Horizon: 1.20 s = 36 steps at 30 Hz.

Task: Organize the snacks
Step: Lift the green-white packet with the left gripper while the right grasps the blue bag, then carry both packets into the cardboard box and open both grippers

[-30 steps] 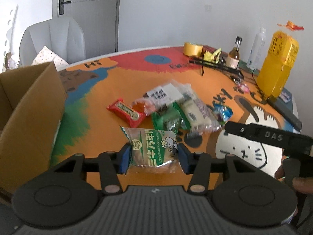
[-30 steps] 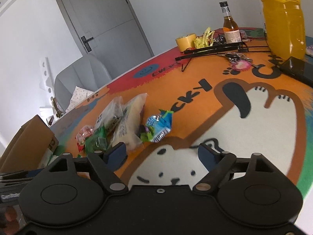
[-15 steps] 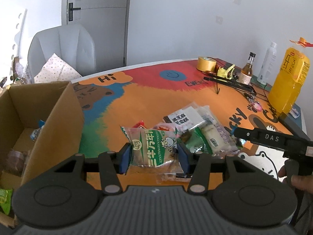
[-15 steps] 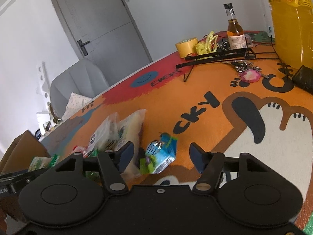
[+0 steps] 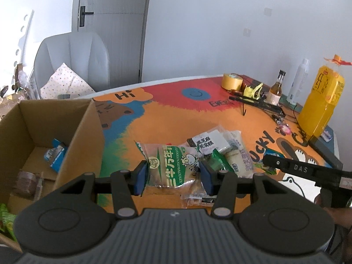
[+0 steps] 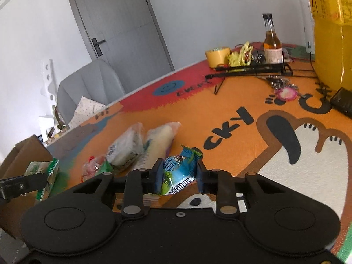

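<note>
My left gripper (image 5: 173, 179) is shut on a green-and-white snack packet (image 5: 173, 167) and holds it above the table, just right of an open cardboard box (image 5: 81, 136) with several snacks inside. My right gripper (image 6: 178, 178) has its pads on both sides of a blue snack packet (image 6: 178, 172) that lies on the orange mat. A pile of loose packets (image 6: 140, 147) lies just left of it; the pile also shows in the left wrist view (image 5: 222, 151). The left gripper and its packet show in the right wrist view (image 6: 41, 176).
At the table's far side stand a yellow tape roll (image 6: 217, 56), a small brown bottle (image 6: 272, 44), a black wire rack (image 6: 248, 69), keys (image 6: 285, 91) and a tall yellow juice jug (image 6: 332, 33). A grey chair (image 5: 72, 63) stands behind the table.
My left gripper has lifted the green packet and carried it left toward the box, whose inside now shows. My right gripper moved forward to the blue packet and narrowed around it.
</note>
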Tool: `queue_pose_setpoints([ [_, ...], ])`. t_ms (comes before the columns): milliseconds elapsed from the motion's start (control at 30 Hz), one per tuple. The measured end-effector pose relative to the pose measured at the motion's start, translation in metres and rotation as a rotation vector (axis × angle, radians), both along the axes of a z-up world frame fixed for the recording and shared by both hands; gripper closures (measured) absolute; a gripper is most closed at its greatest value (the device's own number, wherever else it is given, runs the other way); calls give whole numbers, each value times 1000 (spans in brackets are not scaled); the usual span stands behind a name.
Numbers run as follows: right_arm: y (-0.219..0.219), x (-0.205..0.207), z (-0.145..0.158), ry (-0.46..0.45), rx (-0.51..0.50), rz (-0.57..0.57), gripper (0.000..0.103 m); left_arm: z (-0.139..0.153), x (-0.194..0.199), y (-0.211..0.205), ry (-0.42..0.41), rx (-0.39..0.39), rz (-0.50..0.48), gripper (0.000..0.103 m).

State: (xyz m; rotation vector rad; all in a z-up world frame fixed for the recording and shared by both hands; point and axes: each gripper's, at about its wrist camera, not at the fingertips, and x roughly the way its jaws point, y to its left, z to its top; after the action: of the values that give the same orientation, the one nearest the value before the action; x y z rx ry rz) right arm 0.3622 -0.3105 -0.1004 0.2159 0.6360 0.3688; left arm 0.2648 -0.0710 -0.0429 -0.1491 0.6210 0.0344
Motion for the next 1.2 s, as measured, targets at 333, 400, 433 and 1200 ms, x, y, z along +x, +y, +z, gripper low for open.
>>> queue_pose_setpoints([
  [333,19,-24,33,-68,6,42,75,24,-24,17,-66,-16,18,53],
  [400,25,-29,40,-86,7,57,75,29,-30,22,-80,-20,23,53],
  [433,28,-31,42,-94,6,64,75,31,-32,25,-86,-21,27,53],
  [1200,123,-74,80,-208,-8,267,75,51,-80,114,-159,-66,174,53],
])
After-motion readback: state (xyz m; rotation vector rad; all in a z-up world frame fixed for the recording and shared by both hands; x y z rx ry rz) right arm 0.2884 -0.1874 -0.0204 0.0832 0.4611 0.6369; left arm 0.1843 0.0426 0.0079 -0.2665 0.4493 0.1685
